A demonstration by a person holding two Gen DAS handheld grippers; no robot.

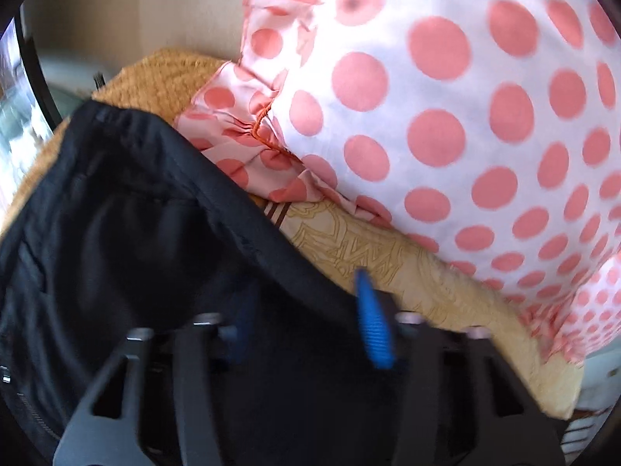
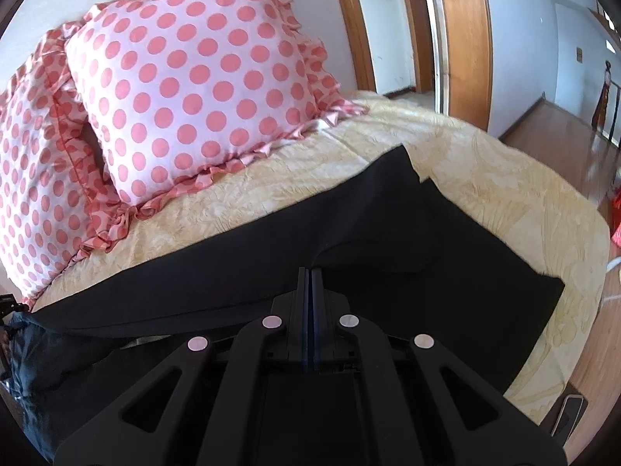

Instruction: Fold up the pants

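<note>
Black pants (image 2: 349, 233) lie flat across the bed (image 2: 504, 178), long axis running roughly left–right in the right wrist view, leg ends toward the bed's right edge. Right claw (image 2: 311, 291) is fully closed; it sits over the legs mid-length, fabric directly ahead, and whether cloth is pinched can't be told. Left claw (image 1: 306, 330) is wide apart, nothing held, over the waistband end (image 1: 163, 163) beside the polka-dot pillow (image 1: 446, 116). Judgement: each claw is nearer its own end, so a lengthwise fold would bring the right end toward the left.
</note>
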